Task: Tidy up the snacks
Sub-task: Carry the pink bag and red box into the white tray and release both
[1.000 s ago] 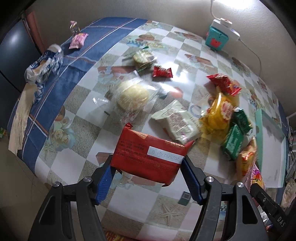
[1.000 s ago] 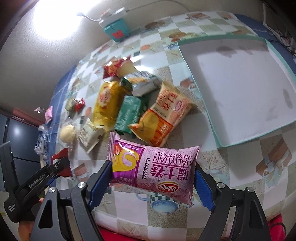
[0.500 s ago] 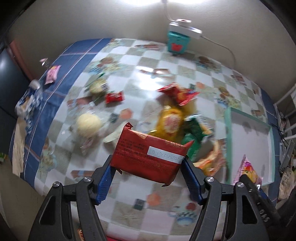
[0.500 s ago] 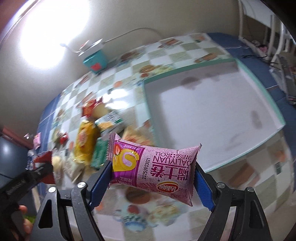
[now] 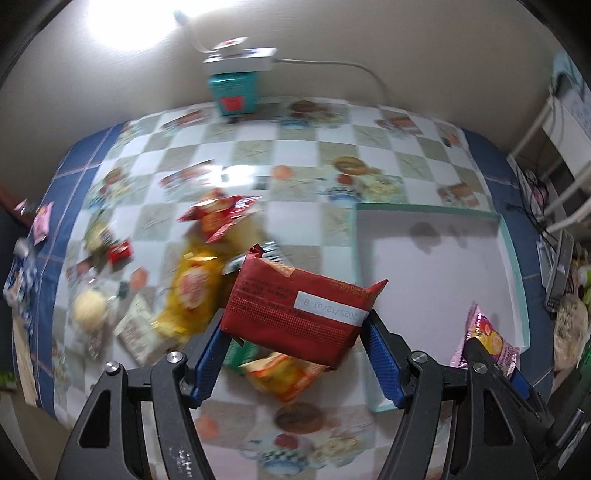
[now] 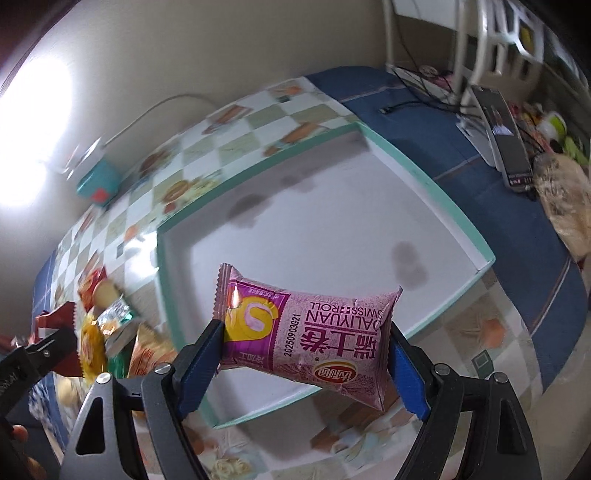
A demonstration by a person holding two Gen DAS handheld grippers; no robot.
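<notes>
With my left gripper [image 5: 295, 350] clamped on the red packet [image 5: 297, 312] and my right gripper [image 6: 306, 363] on the pink roll pack [image 6: 306, 338], both above the white tray [image 6: 476, 254], I risk a collision if they crowd together.

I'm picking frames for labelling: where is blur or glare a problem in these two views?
Left wrist: glare blows out the wall, the snack pile is smeared, the red pack sharp. Right wrist: wall glare at left, tablecloth streaked, pink roll crisp.
</notes>
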